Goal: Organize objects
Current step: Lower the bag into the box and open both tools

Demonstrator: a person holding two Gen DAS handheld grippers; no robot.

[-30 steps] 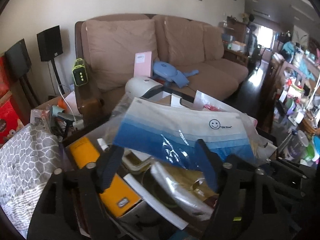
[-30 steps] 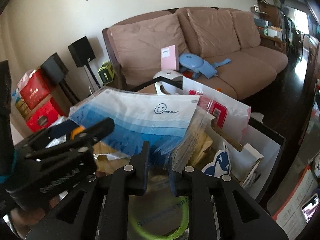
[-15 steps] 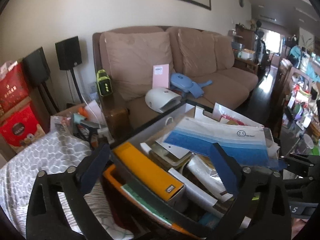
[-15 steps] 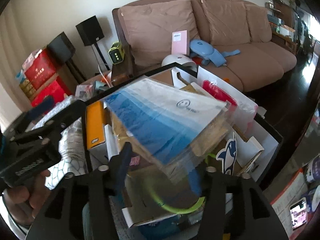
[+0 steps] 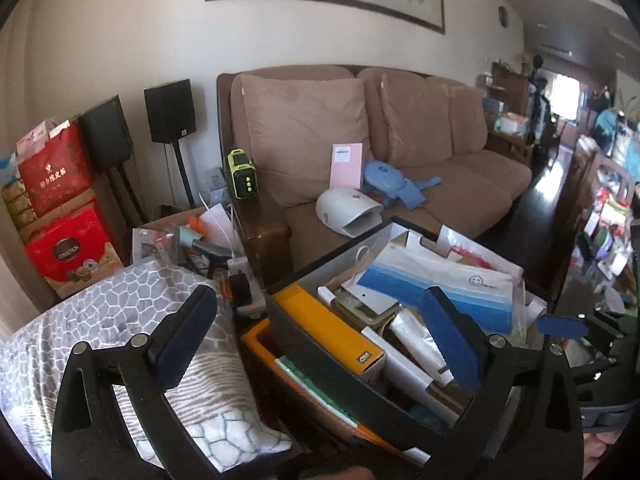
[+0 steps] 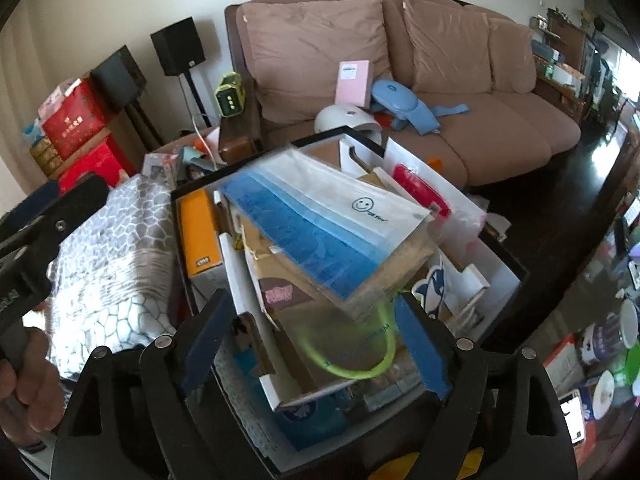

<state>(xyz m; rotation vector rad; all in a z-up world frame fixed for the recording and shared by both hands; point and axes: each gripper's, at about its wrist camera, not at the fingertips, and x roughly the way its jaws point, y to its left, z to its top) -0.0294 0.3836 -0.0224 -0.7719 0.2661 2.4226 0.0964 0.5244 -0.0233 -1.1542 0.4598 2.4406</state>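
Observation:
A blue-and-white plastic bag [image 5: 436, 284] [image 6: 320, 224] with a smiley face lies tilted on top of the pile in the black box [image 5: 340, 376]. An orange carton [image 5: 328, 328] [image 6: 198, 228] stands along the box's left side. My left gripper [image 5: 318, 334] hangs open above the box's near left corner, with nothing between its pads. My right gripper [image 6: 314, 340] is over the near end of the pile. Its jaws are opening, and the bag's lower corner and a green loop handle [image 6: 360, 368] lie beneath them, clear of the pads.
A grey patterned cushion [image 5: 100, 320] lies left of the box. Behind it are a brown sofa [image 5: 440, 184] with a white dome device [image 5: 344, 212], black speakers [image 5: 170, 110] and red gift boxes [image 5: 56, 172]. Cluttered shelves [image 5: 608, 220] line the right side.
Both grippers let go of the blue-and-white bag, which settled onto the pile. The left gripper opened wide and drew back and upward. The right gripper went from shut to wide apart and rose.

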